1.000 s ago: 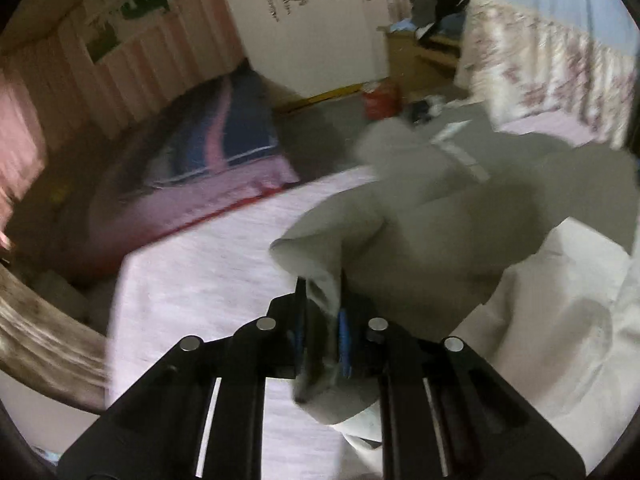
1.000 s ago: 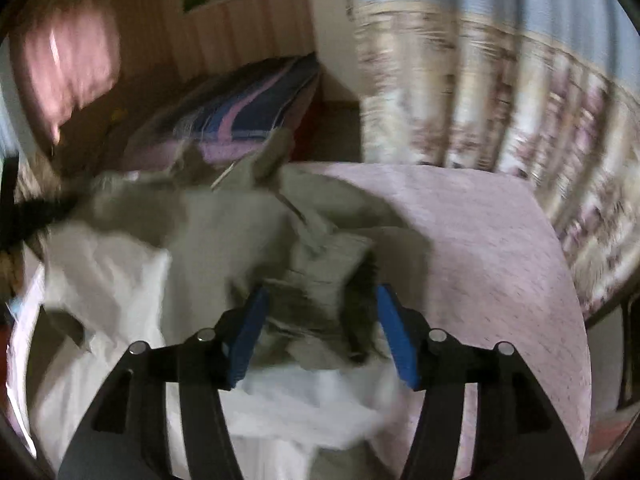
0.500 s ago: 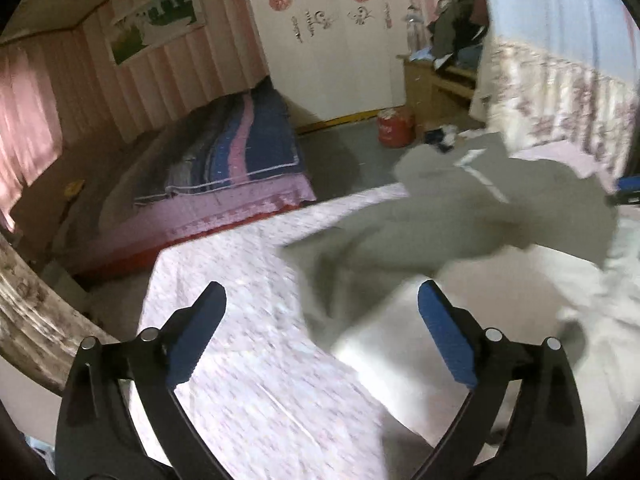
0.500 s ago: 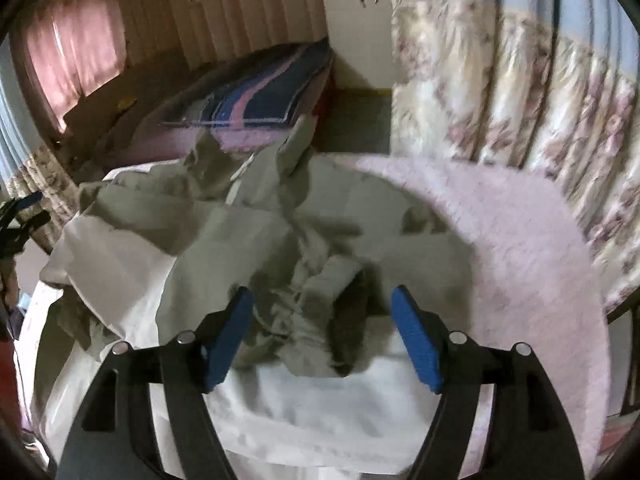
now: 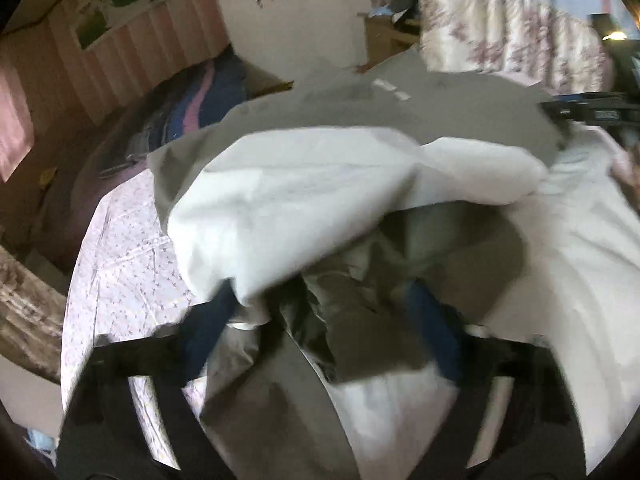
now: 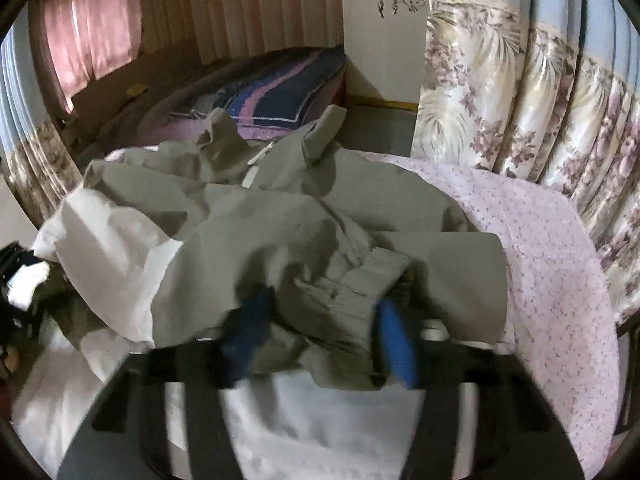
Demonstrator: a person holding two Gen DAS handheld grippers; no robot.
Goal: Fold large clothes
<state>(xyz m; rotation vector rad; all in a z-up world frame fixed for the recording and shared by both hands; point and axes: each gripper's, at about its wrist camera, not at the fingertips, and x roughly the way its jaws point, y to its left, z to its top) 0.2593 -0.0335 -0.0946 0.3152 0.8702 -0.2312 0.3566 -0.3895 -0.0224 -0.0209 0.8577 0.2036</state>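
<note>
A large grey-and-white garment (image 5: 320, 200) lies crumpled on the pink flowered table cover (image 5: 120, 264). My left gripper (image 5: 320, 320) is open, its blue pads (image 5: 204, 328) astride a dark grey fold under a raised white flap. In the right wrist view the same garment (image 6: 260, 216) is heaped in the middle. My right gripper (image 6: 320, 340) is open, its blue pads (image 6: 396, 348) either side of a gathered grey cuff (image 6: 348, 296). The cloth hides both grippers' fingertips in part.
A bed with a blue and pink quilt (image 6: 280, 96) stands beyond the table. Flowered curtains (image 6: 520, 112) hang at the right. The pink table cover (image 6: 560, 260) shows bare at the right. The other gripper (image 5: 592, 112) shows at the far right of the left wrist view.
My left gripper let go of the grey fold, opened, and moved in over the garment. My right gripper stayed open and closed in around the gathered cuff. A white flap now lies over the middle.
</note>
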